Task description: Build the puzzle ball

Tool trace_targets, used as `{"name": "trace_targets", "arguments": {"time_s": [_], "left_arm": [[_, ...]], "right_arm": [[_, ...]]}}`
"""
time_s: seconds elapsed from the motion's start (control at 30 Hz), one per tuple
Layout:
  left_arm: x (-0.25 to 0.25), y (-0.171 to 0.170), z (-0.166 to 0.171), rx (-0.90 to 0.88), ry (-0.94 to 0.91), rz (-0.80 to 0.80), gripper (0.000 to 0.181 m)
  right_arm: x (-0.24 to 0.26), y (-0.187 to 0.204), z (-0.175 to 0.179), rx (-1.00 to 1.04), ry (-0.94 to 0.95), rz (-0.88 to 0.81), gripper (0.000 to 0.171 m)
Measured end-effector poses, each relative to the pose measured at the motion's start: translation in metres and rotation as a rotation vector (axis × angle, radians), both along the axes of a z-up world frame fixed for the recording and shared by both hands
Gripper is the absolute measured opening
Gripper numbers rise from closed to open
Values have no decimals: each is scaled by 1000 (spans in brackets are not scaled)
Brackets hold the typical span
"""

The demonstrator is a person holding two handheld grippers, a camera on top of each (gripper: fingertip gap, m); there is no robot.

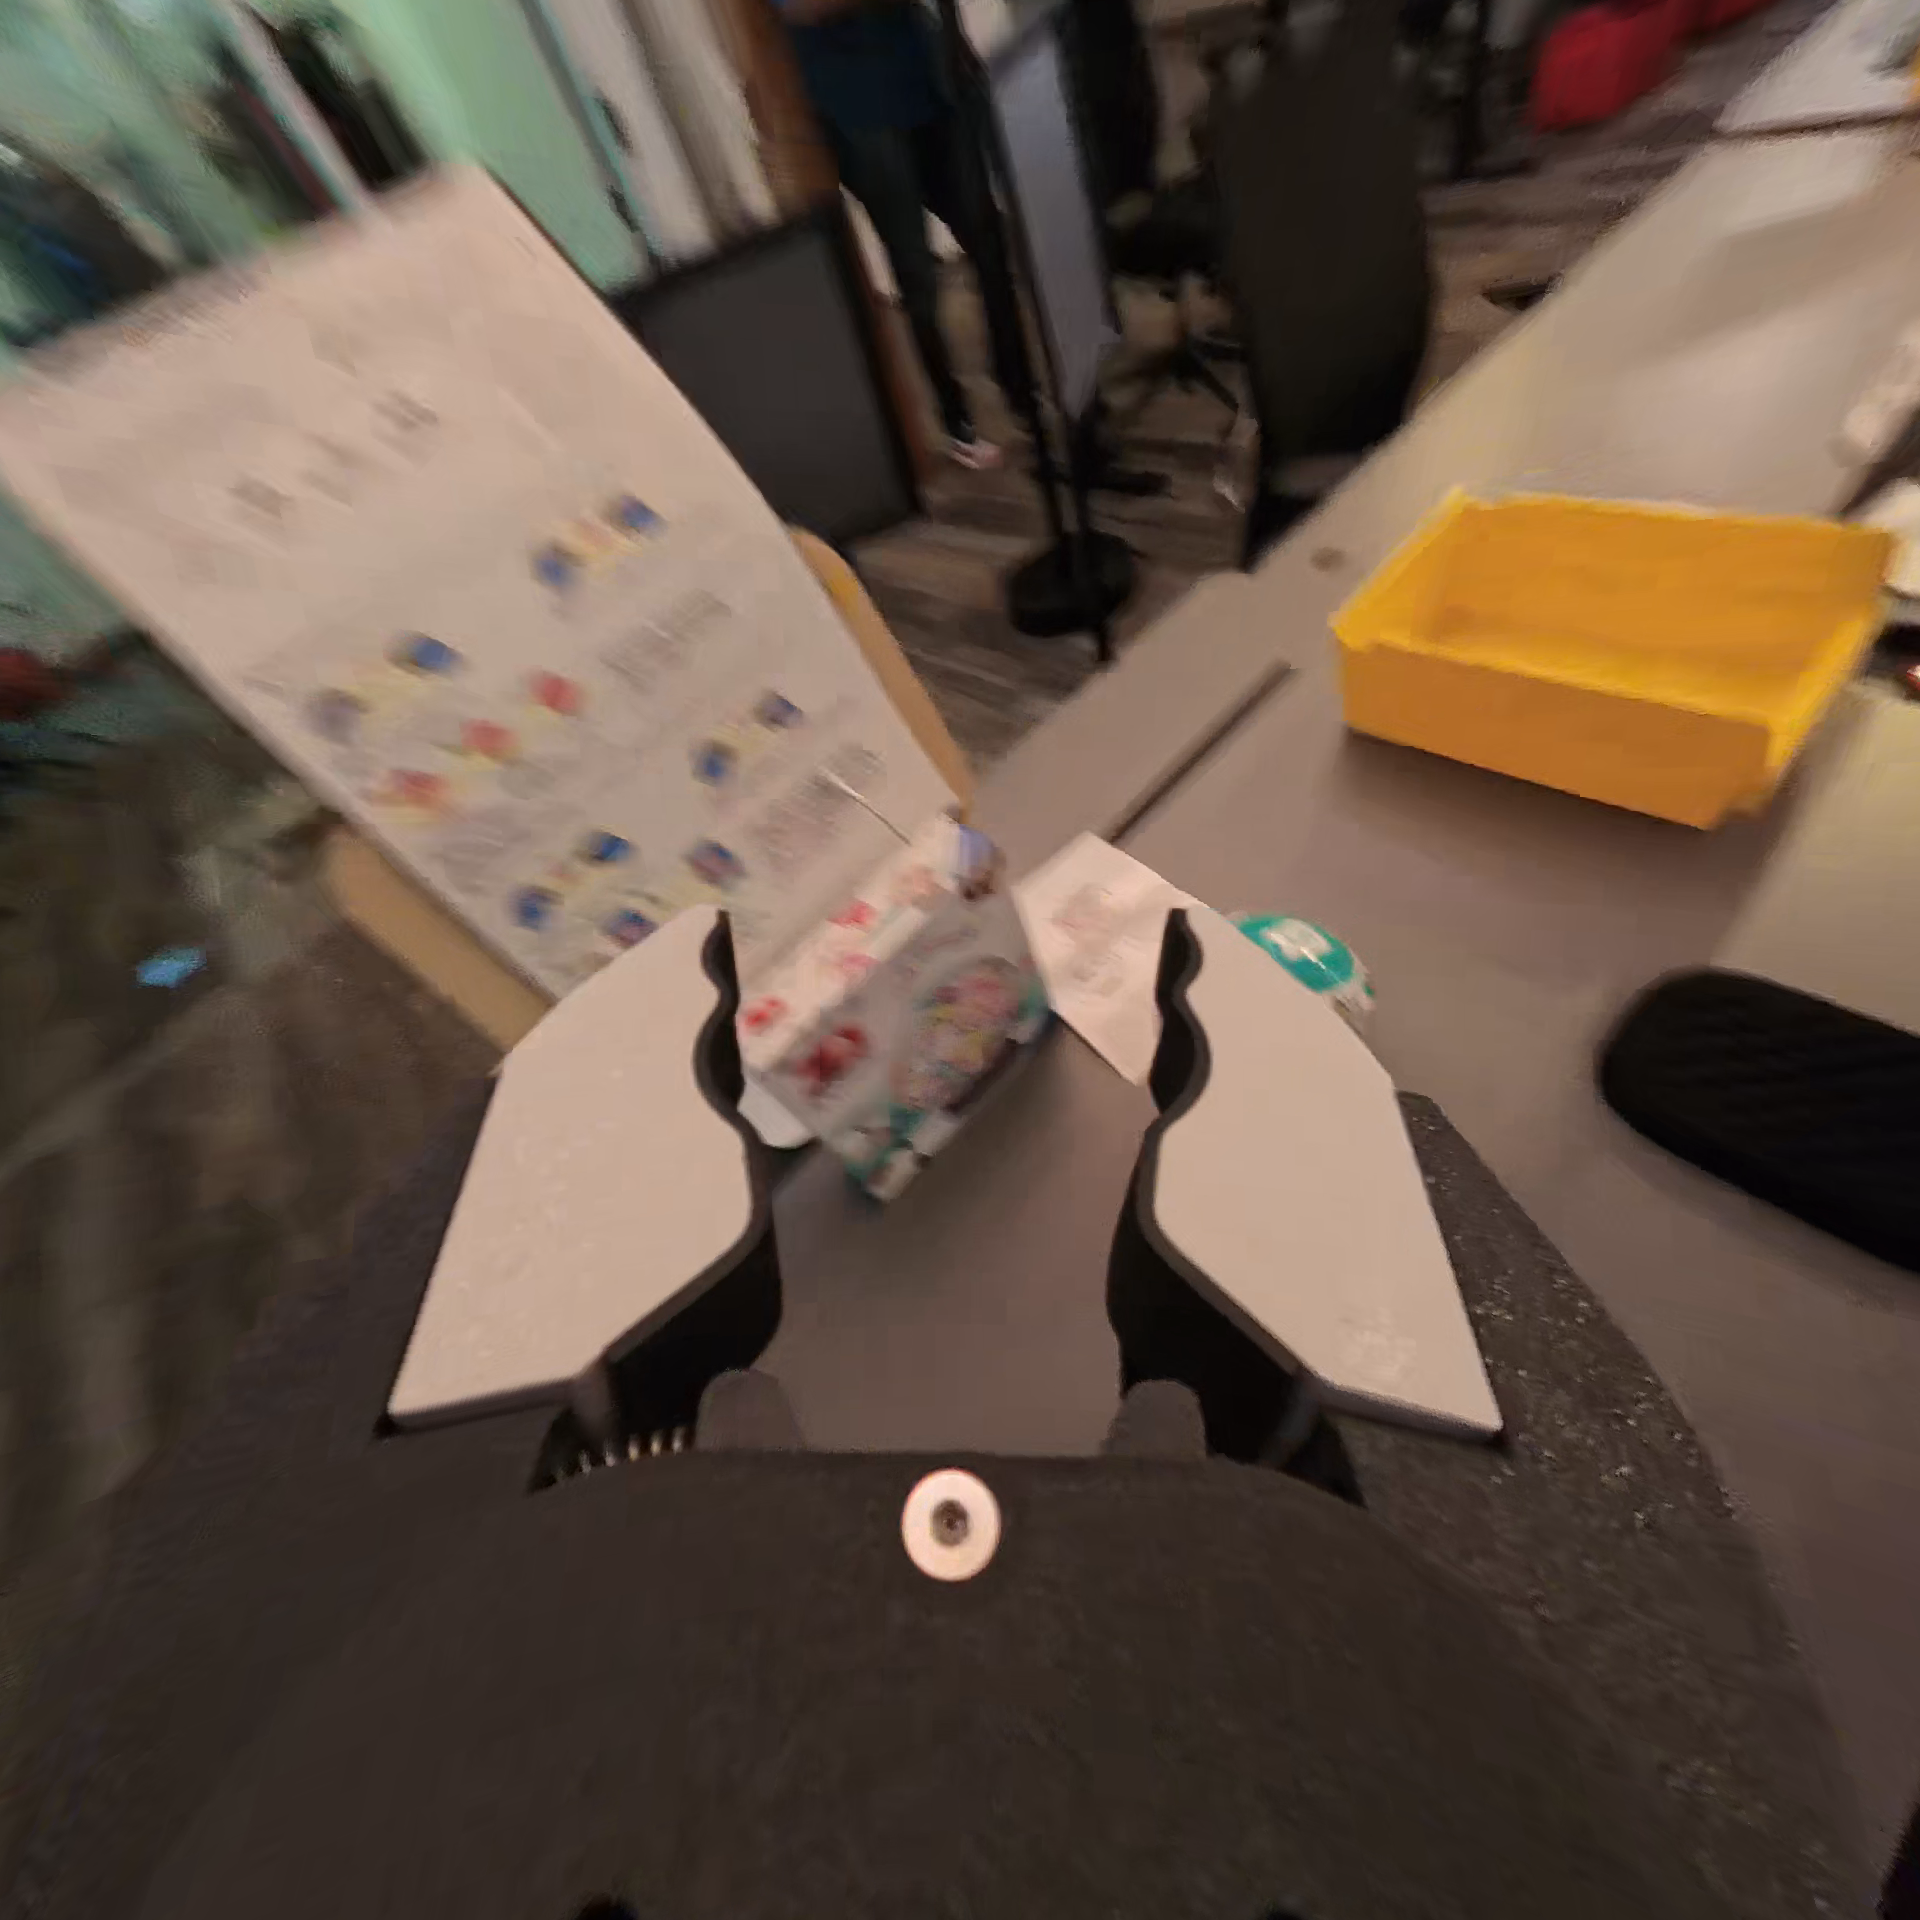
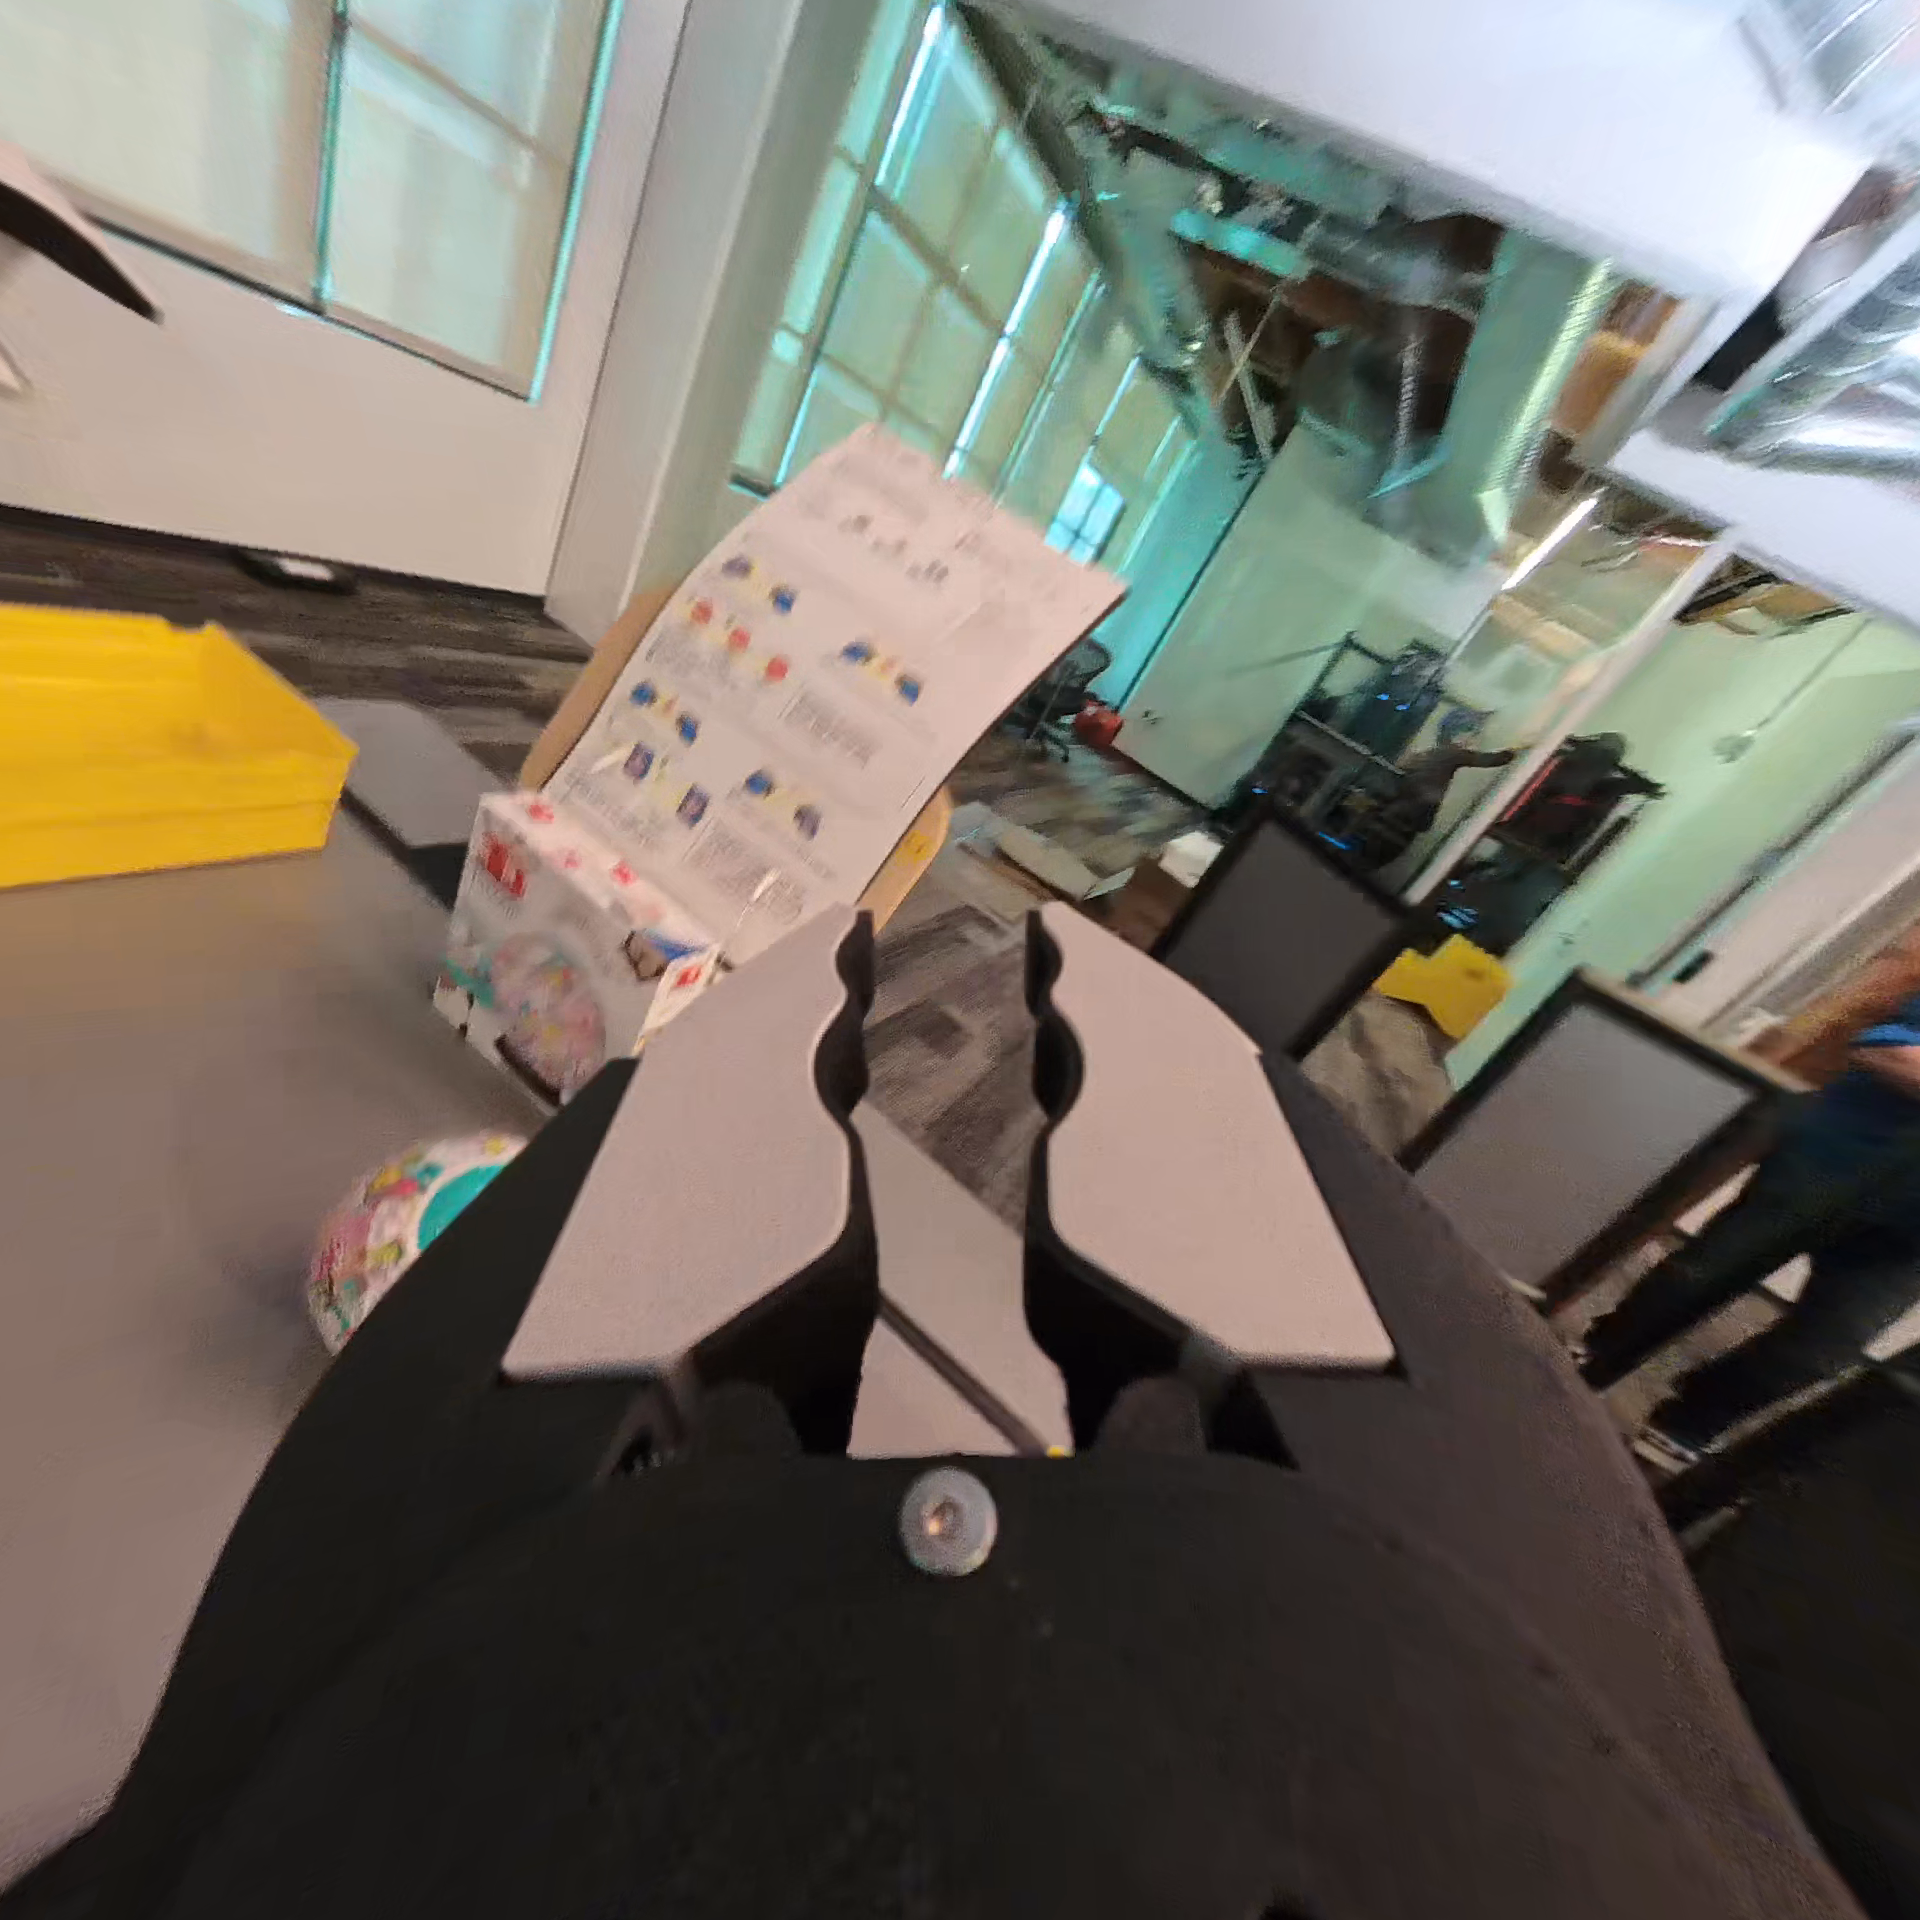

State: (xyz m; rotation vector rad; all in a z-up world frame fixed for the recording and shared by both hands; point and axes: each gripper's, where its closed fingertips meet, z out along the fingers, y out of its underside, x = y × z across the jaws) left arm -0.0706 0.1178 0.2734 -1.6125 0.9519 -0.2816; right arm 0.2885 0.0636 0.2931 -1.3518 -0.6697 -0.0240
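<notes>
The puzzle ball (image 2: 400, 1226), round with teal and pink print, lies on the grey table (image 2: 156, 1091) left of my right gripper (image 2: 943, 945); part of it shows in the left wrist view (image 1: 1311, 956) behind the right finger. The printed puzzle box (image 1: 899, 1023) stands on the table just ahead of my left gripper (image 1: 948, 940), which is open and empty. The box also shows in the right wrist view (image 2: 561, 956). My right gripper is open and empty, raised and pointing past the table edge.
A large instruction sheet (image 1: 447, 613) leans on cardboard at the table edge, behind the box; it also shows in the right wrist view (image 2: 831, 686). A yellow bin (image 1: 1600, 655) sits at the far right. A small paper (image 1: 1101, 945) and a black pad (image 1: 1766, 1101) lie on the table (image 1: 1455, 935). People stand beyond. One gripper's finger ends stand about 35 cm off the other's. The puzzle ball (image 2: 400, 1226) is about 35 cm from both grippers' fingertips.
</notes>
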Motion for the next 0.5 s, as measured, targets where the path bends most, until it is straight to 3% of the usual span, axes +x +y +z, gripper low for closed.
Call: {"name": "trace_targets", "arguments": {"time_s": [0.13, 0.23, 0.33, 0.5], "left_arm": [[-31, -64, 82, 137, -28, 81, 87], [-38, -113, 82, 138, -53, 74, 86], [-38, -146, 17, 29, -82, 54, 90], [-27, -170, -168, -249, -125, 48, 98]], "right_arm": [[6, -53, 99, 44, 71, -59, 30], [-8, -89, 109, 48, 112, -20, 30], [-34, -117, 50, -29, 156, 57, 32], [-81, -147, -124, -213, 194, 131, 39]]}}
